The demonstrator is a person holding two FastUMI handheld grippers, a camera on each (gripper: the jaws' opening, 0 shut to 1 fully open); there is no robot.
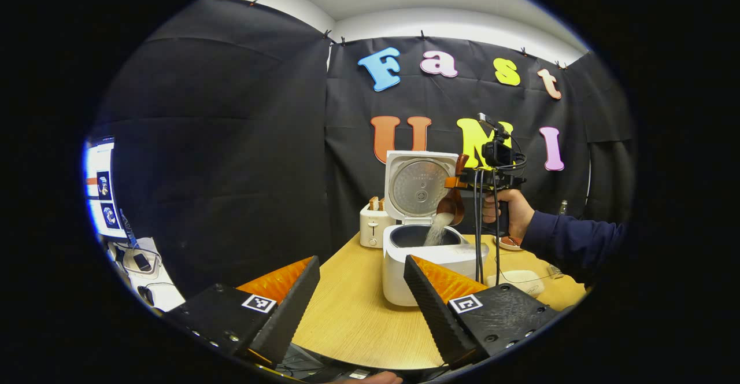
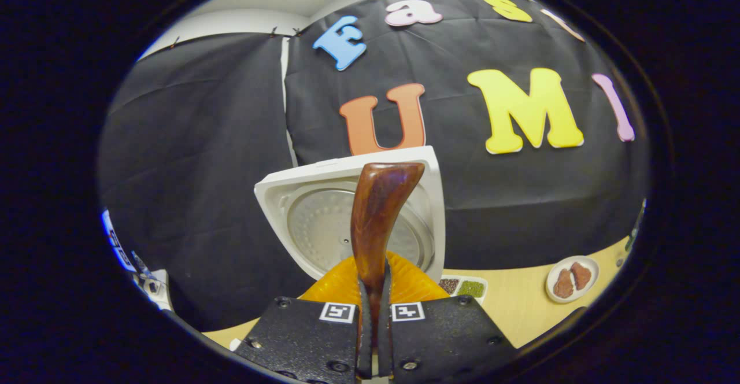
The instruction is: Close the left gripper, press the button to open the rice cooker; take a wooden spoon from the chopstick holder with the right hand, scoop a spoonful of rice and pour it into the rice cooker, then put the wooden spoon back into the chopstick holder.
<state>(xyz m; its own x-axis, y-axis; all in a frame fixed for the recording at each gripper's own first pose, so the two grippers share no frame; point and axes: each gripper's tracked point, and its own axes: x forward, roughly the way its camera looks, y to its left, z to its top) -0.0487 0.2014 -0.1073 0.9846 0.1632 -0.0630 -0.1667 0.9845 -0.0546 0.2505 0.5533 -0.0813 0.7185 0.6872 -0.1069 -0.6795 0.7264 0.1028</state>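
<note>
From where I stand, the left gripper view starts at nine o'clock with a lit screen at the booth's edge, and below it a white side surface with cables. Low at six o'clock the left gripper hangs over the wooden table, its two fingers spread wide apart and holding nothing. Just past the centre, at about one o'clock from those fingers, sits a white toaster with bread slices in its slots, touching or just beside the white rice cooker, whose lid stands upright and open. Over the pot the wooden spoon tips bowl-down, and a stream of rice falls into the cooker. At three o'clock the right gripper pinches the spoon's handle, held by a hand in a dark blue sleeve. In the right gripper view both fingers are pressed together on the spoon handle, which rises toward twelve o'clock before the open lid; at four o'clock lie a divided tray of grains and a small plate with brown pieces.
</note>
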